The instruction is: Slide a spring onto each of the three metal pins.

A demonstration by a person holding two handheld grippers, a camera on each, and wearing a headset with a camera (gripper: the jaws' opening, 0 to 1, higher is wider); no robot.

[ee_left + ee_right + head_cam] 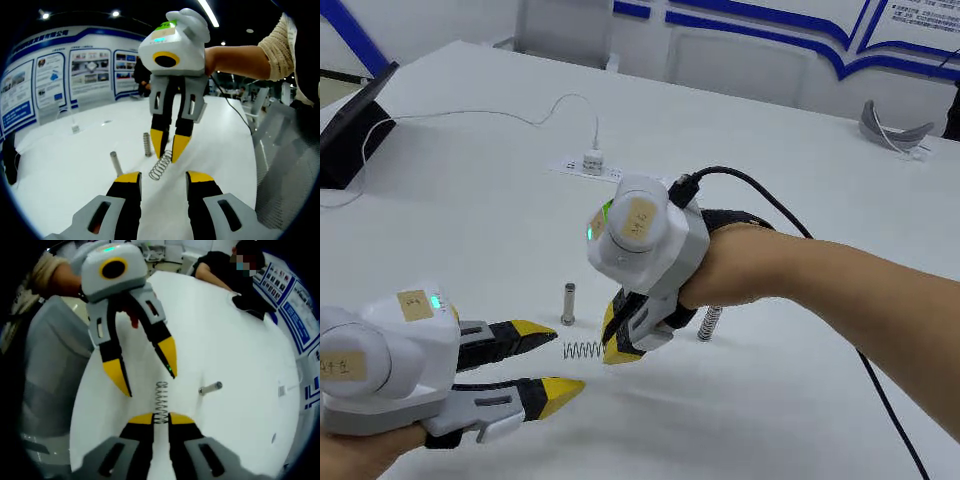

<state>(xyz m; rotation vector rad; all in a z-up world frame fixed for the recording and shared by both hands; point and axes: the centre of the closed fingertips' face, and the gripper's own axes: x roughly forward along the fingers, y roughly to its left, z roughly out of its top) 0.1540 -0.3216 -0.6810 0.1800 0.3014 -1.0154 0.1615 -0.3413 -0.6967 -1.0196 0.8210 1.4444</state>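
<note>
A loose spring lies on the white table. My right gripper points down at one end of it. In the right gripper view the spring runs out from between the nearly closed jaws of my right gripper, which is shut on that end. My left gripper is open at the lower left, its tips apart and holding nothing. A bare metal pin stands just behind the spring. Another pin, to the right, wears a spring. From the left gripper view I see the spring, the bare pin and the sprung pin.
A white power strip with a charger and its thin cable lie further back. A dark screen stands at the left edge. The right gripper's black cable trails to the right. A person sits at the table's far side.
</note>
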